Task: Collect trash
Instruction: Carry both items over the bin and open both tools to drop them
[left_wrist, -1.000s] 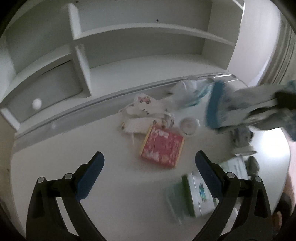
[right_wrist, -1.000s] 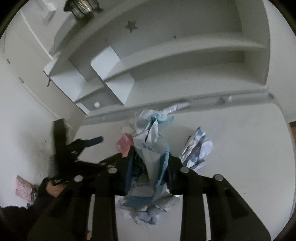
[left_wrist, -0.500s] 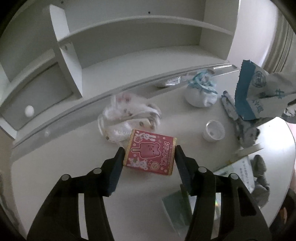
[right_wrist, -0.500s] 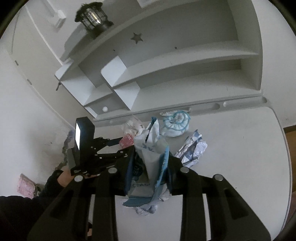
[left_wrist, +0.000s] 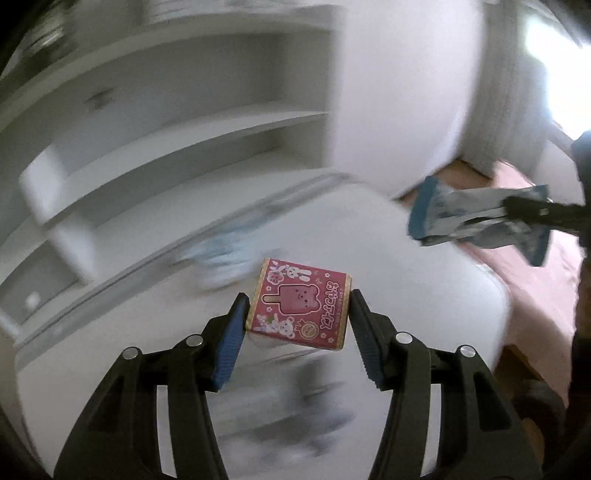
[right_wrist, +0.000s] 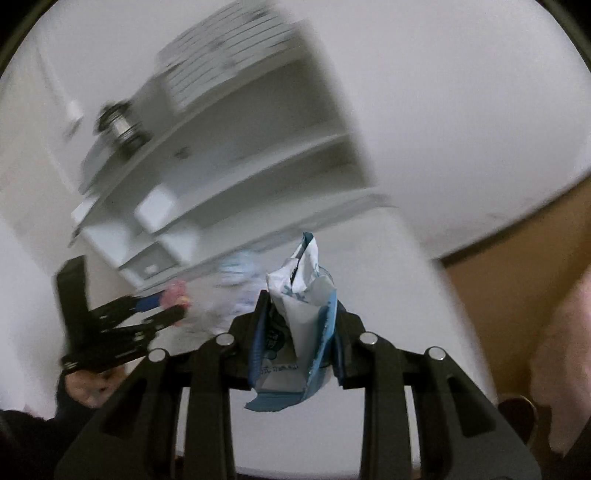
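Observation:
My left gripper (left_wrist: 298, 308) is shut on a red ice-cream box (left_wrist: 301, 302) printed with a pink bear and rabbits, held up off the white desk (left_wrist: 424, 295). In the right wrist view my right gripper (right_wrist: 299, 314) is shut on a crumpled blue and white snack bag (right_wrist: 301, 314) that sticks up between the jaws. That same bag (left_wrist: 476, 218) shows at the right of the left wrist view, above the desk's corner. The left gripper (right_wrist: 162, 308) with the red box appears at the left in the right wrist view. Other trash on the desk is a blur.
A white shelf unit (left_wrist: 166, 147) stands along the back of the desk. A white wall (left_wrist: 399, 92) and a curtain are to the right. Brown floor (right_wrist: 498, 288) and a pink rug (left_wrist: 535, 295) lie beyond the desk's right edge. A person's hand (right_wrist: 88, 387) holds the left gripper.
My left gripper closed on the red box and lifted it off the desk. Both grippers have swung right toward the desk's corner, each still carrying its item.

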